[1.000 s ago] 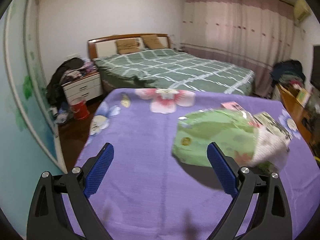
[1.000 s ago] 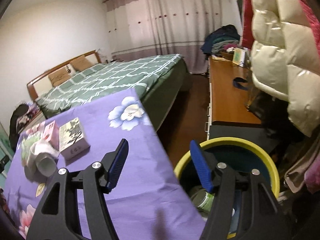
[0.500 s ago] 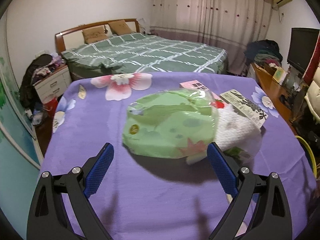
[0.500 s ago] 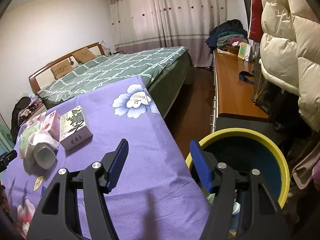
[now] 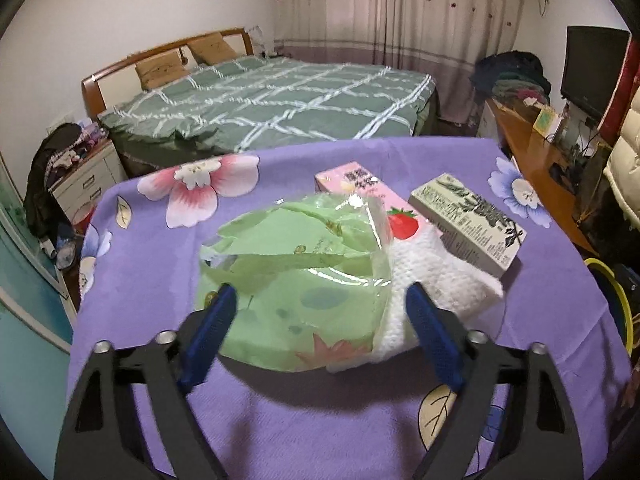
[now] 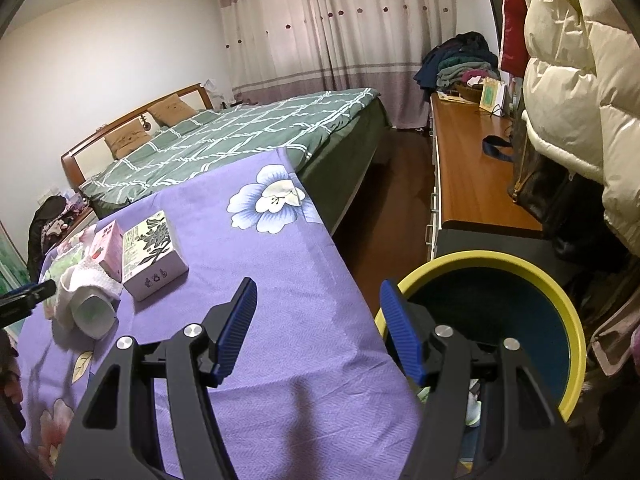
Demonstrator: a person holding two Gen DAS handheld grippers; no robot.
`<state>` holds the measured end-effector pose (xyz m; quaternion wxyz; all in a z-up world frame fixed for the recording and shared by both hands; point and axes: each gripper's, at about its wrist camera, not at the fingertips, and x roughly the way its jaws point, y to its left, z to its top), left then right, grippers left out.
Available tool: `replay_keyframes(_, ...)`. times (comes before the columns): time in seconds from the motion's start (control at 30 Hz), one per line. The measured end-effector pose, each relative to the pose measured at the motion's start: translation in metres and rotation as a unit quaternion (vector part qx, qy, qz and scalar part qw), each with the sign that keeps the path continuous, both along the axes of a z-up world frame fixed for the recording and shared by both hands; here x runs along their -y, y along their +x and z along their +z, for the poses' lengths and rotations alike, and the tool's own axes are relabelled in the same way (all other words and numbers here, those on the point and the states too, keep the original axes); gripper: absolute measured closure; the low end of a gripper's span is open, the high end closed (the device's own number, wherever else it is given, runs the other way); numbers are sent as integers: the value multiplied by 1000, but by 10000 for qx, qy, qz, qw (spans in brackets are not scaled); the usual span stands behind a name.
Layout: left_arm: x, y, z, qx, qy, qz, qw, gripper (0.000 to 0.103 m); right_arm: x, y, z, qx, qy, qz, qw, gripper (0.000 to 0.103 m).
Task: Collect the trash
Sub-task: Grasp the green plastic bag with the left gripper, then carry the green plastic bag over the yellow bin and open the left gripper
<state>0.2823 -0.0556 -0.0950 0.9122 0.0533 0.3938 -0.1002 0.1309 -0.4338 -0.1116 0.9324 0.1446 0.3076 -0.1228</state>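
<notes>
left hand-held gripper (image 5: pixel 318 312) jaws closing, still apart; right hand-held gripper (image 6: pixel 318 328) half-open, empty.

The pink carton (image 5: pixel 370 196) and the grey box (image 5: pixel 470 222) carry printed characters, but they are too blurred to read.

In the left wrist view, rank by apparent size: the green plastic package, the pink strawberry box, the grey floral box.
1. green plastic package, largest, though it lies nearest the camera.
2. grey floral box.
3. pink strawberry box, partly hidden behind the package, so its place against the grey box is unsure.
</notes>
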Motion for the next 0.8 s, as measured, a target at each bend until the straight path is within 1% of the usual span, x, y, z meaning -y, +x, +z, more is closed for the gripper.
replay_keyframes(0.03, 1, 3, -2, -38, -2, -12, 10000, 25, 0, 0, 0, -1, 22, 1, 10000, 42)
replay_keyframes(0.17, 5, 9, -8, -75, 85, -52, 9999, 25, 1, 2, -1, -30, 64, 12, 10000, 42)
replay_keyframes(0.2, 7, 11, -9, -82, 95, -68, 9999, 27, 1, 2, -1, -34, 68, 14, 10000, 42)
replay_keyframes(0.27, 8, 14, -11, -130, 83, -125, 9998, 35, 1, 2, -2, -37, 74, 19, 10000, 42)
replay_keyframes(0.33, 9, 17, -14, -230, 46, -214, 9995, 49, 0, 3, -2, -51, 77, 25, 10000, 42)
replay_keyframes(0.4, 11, 19, -16, -308, 10, -299, 9991, 57, -1, 3, -2, -55, 80, 30, 9999, 42)
replay_keyframes(0.43, 11, 18, -17, -302, 23, -334, 9990, 63, -1, 3, -2, -48, 82, 30, 10000, 42)
replay_keyframes(0.5, 13, 15, -16, -272, 36, -405, 9988, 77, -1, 3, -2, -51, 84, 30, 9999, 42)
replay_keyframes(0.53, 14, 13, -15, -254, 39, -419, 9988, 82, -1, 4, -2, -51, 89, 38, 9999, 42)
replay_keyframes(0.6, 15, 9, -12, -186, 76, -428, 9989, 84, 0, 4, -2, -44, 92, 43, 9999, 42)
replay_keyframes(0.7, 14, 3, -6, -64, 108, -402, 9991, 90, 0, 4, -2, -21, 100, 50, 9999, 42)
replay_keyframes(0.8, 11, -3, 3, 61, 119, -360, 9993, 92, 0, 3, -2, -17, 99, 51, 9999, 42)
